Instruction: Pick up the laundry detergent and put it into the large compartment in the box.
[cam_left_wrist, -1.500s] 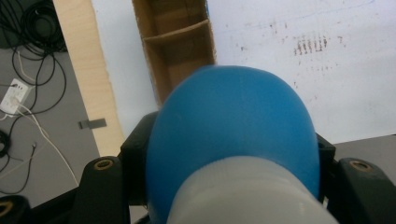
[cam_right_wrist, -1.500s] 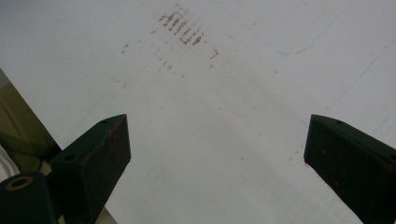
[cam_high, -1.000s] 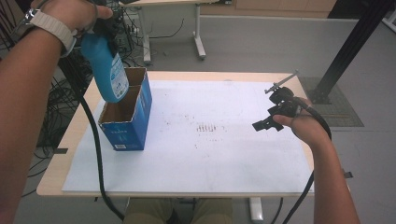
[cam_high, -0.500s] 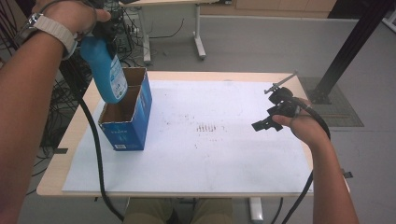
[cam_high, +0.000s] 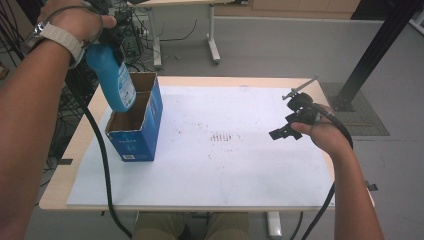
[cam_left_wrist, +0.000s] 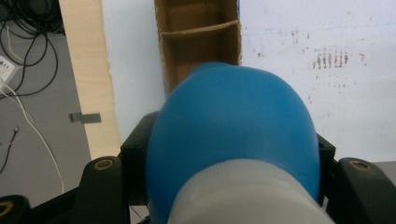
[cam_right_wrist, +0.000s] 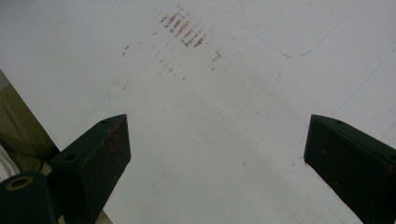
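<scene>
While my left gripper stays out of it, clamped on the bottle at its cap end, the bottle hangs nearly upright, base tipped right, over the box at the table's left; it looks aimed at the far compartment. My right gripper idles far right, jaws apart.
</scene>
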